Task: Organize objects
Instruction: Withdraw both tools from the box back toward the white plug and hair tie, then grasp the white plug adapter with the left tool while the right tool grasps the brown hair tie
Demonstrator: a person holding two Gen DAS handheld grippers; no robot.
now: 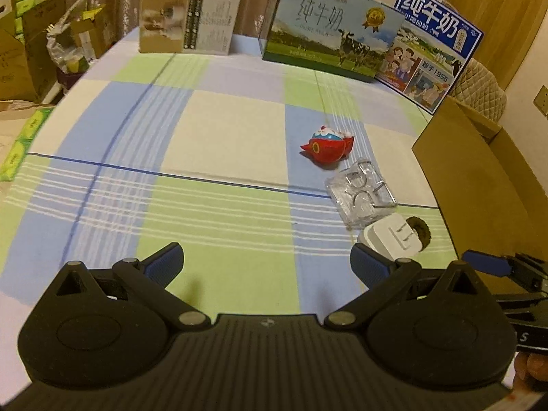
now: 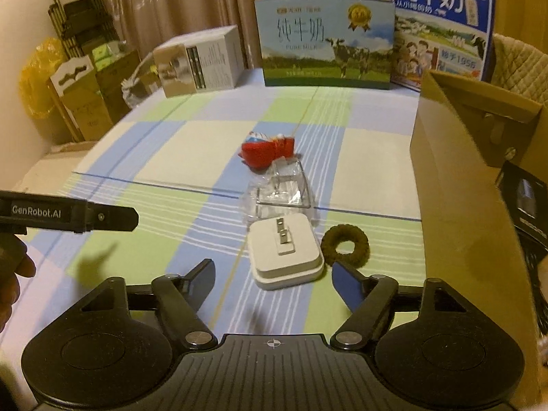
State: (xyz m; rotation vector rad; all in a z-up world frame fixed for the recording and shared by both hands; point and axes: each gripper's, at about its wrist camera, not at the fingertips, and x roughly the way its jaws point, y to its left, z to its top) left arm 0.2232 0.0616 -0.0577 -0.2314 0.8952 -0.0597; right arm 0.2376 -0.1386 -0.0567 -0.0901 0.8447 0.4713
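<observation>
A white plug adapter (image 2: 286, 251) lies prongs-up on the checked tablecloth, just beyond my open right gripper (image 2: 274, 281). A dark green hair tie (image 2: 346, 248) lies to its right. Behind them are a clear plastic packet with metal rings (image 2: 281, 191) and a red toy (image 2: 265, 152). In the left wrist view my left gripper (image 1: 267, 265) is open and empty, with the adapter (image 1: 394, 238), hair tie (image 1: 421, 231), packet (image 1: 363, 197) and toy (image 1: 328, 147) to its right.
An open cardboard box (image 2: 462, 178) stands at the right edge of the table. Two milk cartons (image 2: 325, 41) (image 2: 441, 27) and a white box (image 2: 198, 65) stand along the far edge. Cardboard boxes and bags clutter the floor at left (image 1: 30, 54).
</observation>
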